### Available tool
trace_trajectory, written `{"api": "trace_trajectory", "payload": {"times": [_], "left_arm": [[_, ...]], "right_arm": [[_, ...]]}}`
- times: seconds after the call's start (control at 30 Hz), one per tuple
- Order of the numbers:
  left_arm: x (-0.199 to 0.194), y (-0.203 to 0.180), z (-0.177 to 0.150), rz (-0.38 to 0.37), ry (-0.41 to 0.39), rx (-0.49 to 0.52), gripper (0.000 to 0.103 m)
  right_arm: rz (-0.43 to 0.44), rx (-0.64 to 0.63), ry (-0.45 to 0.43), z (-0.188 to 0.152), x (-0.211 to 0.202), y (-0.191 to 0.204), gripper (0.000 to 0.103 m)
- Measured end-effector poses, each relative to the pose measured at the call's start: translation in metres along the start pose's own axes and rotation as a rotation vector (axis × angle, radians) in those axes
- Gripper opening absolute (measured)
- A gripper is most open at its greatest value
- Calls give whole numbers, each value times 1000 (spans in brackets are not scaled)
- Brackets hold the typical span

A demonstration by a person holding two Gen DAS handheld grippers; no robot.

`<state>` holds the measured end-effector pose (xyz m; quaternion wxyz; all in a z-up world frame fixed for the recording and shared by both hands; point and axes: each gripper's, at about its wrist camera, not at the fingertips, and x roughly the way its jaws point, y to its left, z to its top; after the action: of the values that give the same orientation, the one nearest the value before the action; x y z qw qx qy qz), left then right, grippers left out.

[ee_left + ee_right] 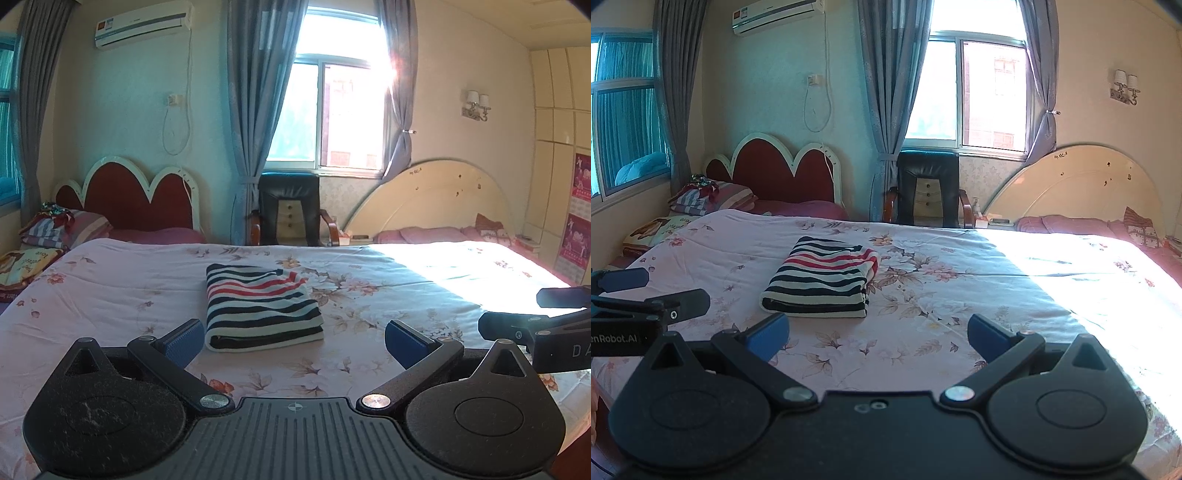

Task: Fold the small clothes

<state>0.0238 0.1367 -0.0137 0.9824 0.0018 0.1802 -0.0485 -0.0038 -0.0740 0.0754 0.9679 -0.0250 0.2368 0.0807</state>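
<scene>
Lying in the middle of both frames, the striped garment [260,308] sits folded into a thick, neat rectangle on the floral bedspread [110,280], well clear of both tools. It looks like soft knit cloth: light, limp and easy to bunch, so any further handling would best be a pinch through all layers at a corner or along the rolled fold edge nearest the cameras, since a grip on the top layer alone would likely peel the stack open. Nothing about it seems fragile or slippery.

Its bands run dark navy and white, with a few red stripes across the far portion; the near edge shows the doubled layers as a rounded lip.

The left tool [294,341] fills the bottom of the left wrist view with its blue pads spread wide and nothing between them. The right tool [878,336] at the bottom of the right wrist view is likewise spread apart and empty, set slightly right of the garment. Each tool also appears at the side edge of the other's view. Judging by the tidy bundle, the fold looks essentially complete.
</scene>
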Motion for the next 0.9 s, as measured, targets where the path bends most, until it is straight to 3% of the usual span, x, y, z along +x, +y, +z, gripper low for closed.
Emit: {"api": "trace_trajectory", "payload": {"times": [0.9], "left_arm": [[6, 0, -1, 7, 2, -1, 103]], "right_arm": [[11, 5, 9, 4, 11, 5, 102]]}}
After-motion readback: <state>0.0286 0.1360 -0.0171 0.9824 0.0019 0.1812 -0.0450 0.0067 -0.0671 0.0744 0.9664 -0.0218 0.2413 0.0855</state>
